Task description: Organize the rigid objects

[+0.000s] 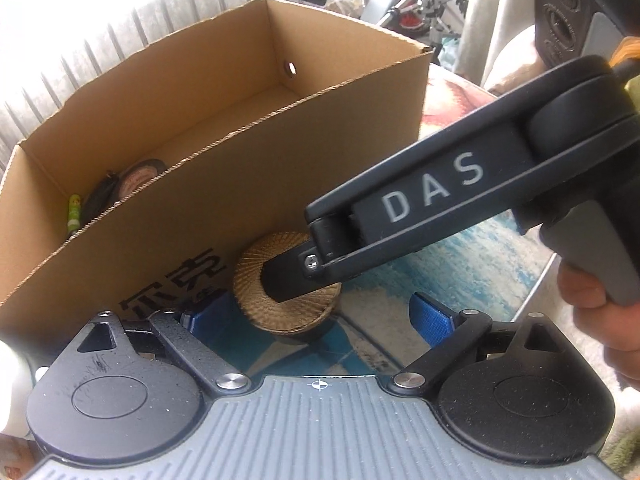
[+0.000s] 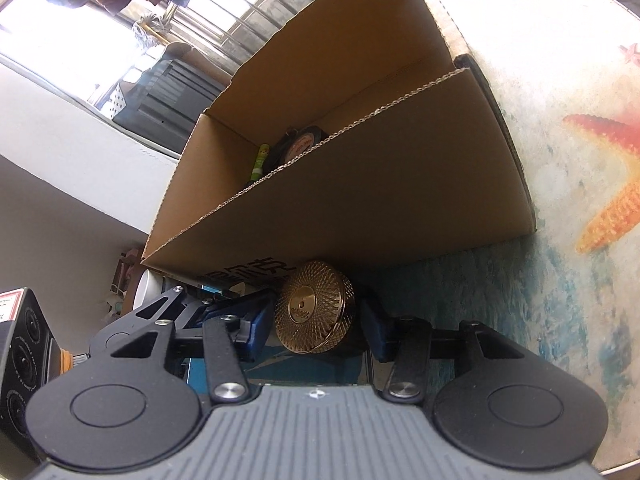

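Note:
A round gold ribbed lid on a dark jar (image 1: pixel 256 280) (image 2: pixel 312 308) stands on the table against the front wall of a cardboard box (image 1: pixel 240 184) (image 2: pixel 360 184). My right gripper (image 1: pixel 284 280) (image 2: pixel 318 326) reaches in from the right, tilted downward, with a blue pad pressed on either side of the jar. In the left wrist view one black finger crosses the gold face and hides the far finger. My left gripper (image 1: pixel 316 316) hovers just in front of the jar with its blue pads (image 1: pixel 432 316) spread wide, touching nothing.
In the box's left end lie a black tape roll with a red label (image 1: pixel 138 180) (image 2: pixel 300 144) and a green pen-like item (image 1: pixel 74 208) (image 2: pixel 259 160). A sea-print cloth with a starfish (image 2: pixel 612 184) covers the table. A hand (image 1: pixel 592 312) holds the right gripper's handle.

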### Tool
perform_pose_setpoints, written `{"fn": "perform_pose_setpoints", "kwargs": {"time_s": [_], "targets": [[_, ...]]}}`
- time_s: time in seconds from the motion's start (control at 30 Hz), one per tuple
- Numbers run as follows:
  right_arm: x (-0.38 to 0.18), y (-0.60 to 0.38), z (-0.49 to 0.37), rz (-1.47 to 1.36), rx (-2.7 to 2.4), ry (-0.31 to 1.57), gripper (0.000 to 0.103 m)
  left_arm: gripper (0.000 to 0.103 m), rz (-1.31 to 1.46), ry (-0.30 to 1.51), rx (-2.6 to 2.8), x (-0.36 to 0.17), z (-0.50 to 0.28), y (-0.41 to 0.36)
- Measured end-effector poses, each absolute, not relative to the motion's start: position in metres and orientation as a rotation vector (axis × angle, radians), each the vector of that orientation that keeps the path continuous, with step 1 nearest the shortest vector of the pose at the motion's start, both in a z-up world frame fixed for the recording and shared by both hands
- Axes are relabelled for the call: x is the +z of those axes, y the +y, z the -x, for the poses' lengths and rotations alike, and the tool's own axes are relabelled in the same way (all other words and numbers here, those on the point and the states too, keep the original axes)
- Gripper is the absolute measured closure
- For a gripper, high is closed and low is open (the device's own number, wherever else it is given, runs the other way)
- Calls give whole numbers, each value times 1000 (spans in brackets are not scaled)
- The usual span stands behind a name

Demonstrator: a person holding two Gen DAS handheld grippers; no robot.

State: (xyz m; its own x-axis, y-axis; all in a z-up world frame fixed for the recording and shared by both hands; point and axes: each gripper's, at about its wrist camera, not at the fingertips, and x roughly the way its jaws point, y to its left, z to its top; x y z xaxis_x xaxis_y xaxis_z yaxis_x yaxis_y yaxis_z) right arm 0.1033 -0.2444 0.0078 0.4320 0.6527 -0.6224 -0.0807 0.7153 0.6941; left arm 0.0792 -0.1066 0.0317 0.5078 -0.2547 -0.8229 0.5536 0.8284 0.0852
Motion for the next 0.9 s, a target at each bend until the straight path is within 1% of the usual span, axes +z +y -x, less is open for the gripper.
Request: {"fn": "perform_pose_setpoints", "kwargs": {"time_s": [0.37,0.43,0.53,0.63,0.73,0.9], "targets": [[10,-271,-90,-670,437,1011,52,7,-281,928,-638,39,-56,-106],[11,-279,-84,-678,415,1003,52,8,-261,922,-678,41,-50,-106],[12,-291,-76,-708,387,985,52,8,-266,880,-689,42,-43,-102],[14,-300,-71,-724,354,965,51,9,-339,836,-670,40,-36,-106],[13,-303,-70,-736,339,960,51,18,-417,818,-651,37,-35,-117],[9,-298,-75,-733,335,979,51,26,-451,840,-620,28,-46,-120]]}}
